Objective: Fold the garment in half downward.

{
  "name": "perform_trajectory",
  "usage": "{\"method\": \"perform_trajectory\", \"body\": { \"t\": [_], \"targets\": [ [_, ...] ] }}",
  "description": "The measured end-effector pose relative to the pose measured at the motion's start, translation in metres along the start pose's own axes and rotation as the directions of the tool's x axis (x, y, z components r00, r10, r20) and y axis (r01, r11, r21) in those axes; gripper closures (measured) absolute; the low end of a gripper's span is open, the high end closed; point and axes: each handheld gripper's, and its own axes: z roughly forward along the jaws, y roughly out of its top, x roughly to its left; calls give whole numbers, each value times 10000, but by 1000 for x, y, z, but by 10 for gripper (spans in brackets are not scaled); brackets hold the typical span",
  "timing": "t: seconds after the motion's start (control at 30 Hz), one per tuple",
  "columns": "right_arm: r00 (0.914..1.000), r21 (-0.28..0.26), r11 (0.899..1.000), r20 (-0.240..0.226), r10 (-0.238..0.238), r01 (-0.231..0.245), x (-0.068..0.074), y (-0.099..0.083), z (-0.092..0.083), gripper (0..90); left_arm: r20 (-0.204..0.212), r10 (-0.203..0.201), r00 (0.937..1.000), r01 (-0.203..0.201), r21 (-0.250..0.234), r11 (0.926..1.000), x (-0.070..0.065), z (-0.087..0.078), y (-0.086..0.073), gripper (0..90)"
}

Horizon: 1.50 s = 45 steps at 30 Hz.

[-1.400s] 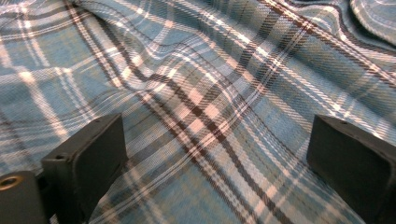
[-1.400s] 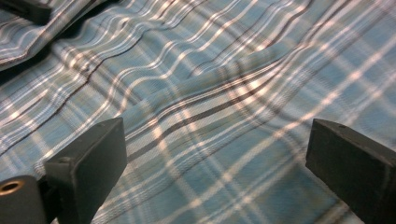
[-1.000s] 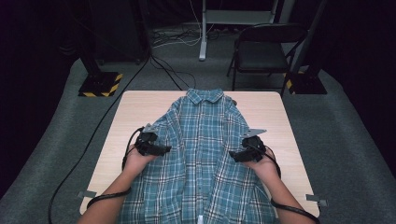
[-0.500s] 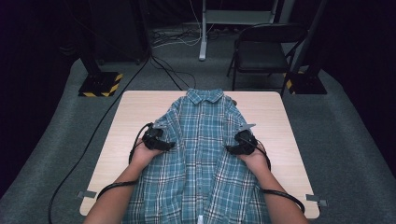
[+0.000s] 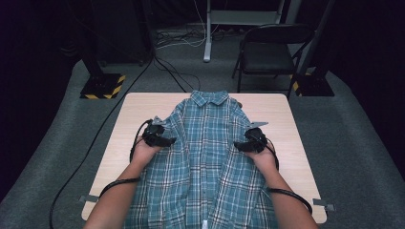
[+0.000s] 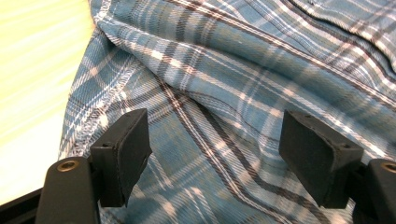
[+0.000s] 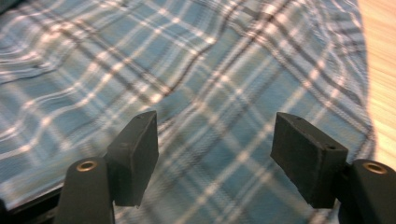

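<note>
Plaid shirt: blue-and-white checked cotton button-up shirt (image 5: 205,152) with thin dark lines through the check, lying face up and spread along the middle of the counter.
Shirt placement: collar at the far end, centred; hem hanging over the near edge between the person's forearms.
Shirt front: buttoned placket runs straight down the centre from collar to hem.
Shirt sides: both edges are drawn inward about halfway down, so the body narrows there and widens again toward the near edge.
Shirt surface: soft creases and ridges cross the cloth; a stitched seam and a folded edge (image 6: 93,116) show on the left side, next to bare counter.
Counter: pale wooden rectangular counter (image 5: 133,107), bare on both sides of the shirt.
Left hand-held gripper: black left hand-held gripper (image 5: 167,141) sits on the shirt's left edge, jaws apart over the fabric, pads not pressing it; the jaws have just been narrowing.
Right hand-held gripper: black right hand-held gripper (image 5: 239,144) sits on the shirt's right edge, jaws apart with plaid cloth between them, nothing clamped; the jaws have just been widening a little.
Surroundings: dark folding metal chair (image 5: 272,47) stands beyond the far right of the counter on grey carpet.
</note>
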Motion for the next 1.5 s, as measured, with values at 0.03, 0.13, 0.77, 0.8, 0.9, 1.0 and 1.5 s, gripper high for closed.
{"method": "perform_trajectory", "body": {
  "t": [0.03, 0.13, 0.77, 0.8, 0.9, 1.0, 1.5],
  "targets": [
    [9999, 13, 9999, 45, 111, -111, -3, 0, 1, 291, 12, 17, 10000, -17, -13, 10000, 1, 1, 0, 246],
    [9990, -49, 9990, 1, 454, -454, -10, -1, 4, 297, 12, 48, 10000, -48, -93, 9999, 4, 5, -3, 260],
    [9987, -719, 9974, 497, 78, -42, -13, -7, 4, 328, -385, -280, 9989, 271, -246, 9993, 14, 1, 2, 309],
    [9983, -748, 9971, 554, 173, -131, -14, -6, 2, 336, -390, -387, 9985, 378, -239, 9990, 16, -1, 3, 319],
    [9969, -660, 9972, 691, 383, -337, -22, -3, -2, 358, -476, -562, 9973, 555, -160, 9983, 22, -3, 5, 332],
    [9950, -499, 9973, 813, 581, -541, -30, -2, -5, 374, -582, -747, 9955, 745, -45, 9972, 28, -3, 5, 344],
    [9878, 268, 9928, 1068, 1137, -1171, -50, -3, -1, 444, -831, -1121, 9902, 1163, 474, 9921, 44, -6, 2, 448]
  ]
}}
